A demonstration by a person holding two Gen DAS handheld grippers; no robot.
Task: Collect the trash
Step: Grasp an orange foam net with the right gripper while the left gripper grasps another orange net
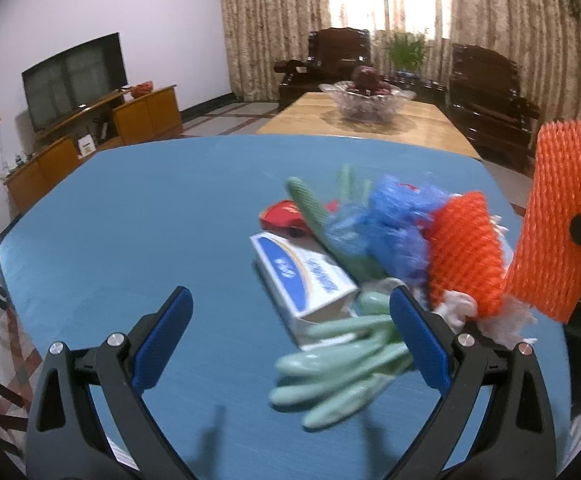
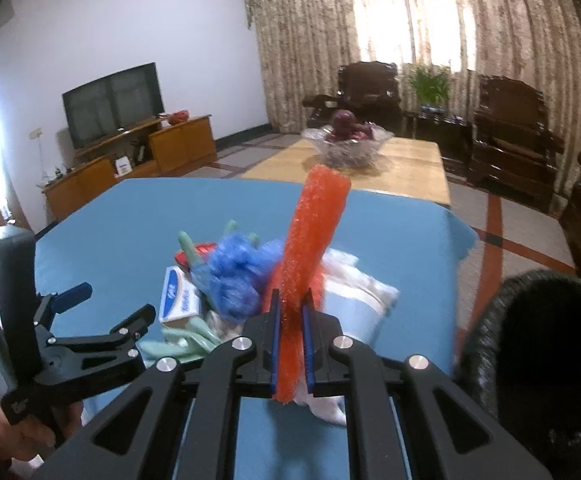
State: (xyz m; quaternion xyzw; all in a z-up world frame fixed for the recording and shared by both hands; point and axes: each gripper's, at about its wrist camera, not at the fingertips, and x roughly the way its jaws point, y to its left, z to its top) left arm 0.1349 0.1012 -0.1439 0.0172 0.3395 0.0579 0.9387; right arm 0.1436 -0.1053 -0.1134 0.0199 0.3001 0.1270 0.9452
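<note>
Squashing flat between the right gripper's (image 2: 290,344) closed jaws, the orange foam net (image 2: 310,248) looks featherlight and springy, best pinched low, while the left gripper's (image 1: 290,334) jaws gape wide beside the boxed carton (image 1: 302,276).

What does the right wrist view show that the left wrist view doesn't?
Only the right wrist view: the dark bin at the table's right edge, and the right tongs shut on the orange foam net. Only the left wrist view: the left tongs seen head-on, open, empty. Both: the blue table, blue-and-white carton, green gloves, crumpled blue plastic.
</note>
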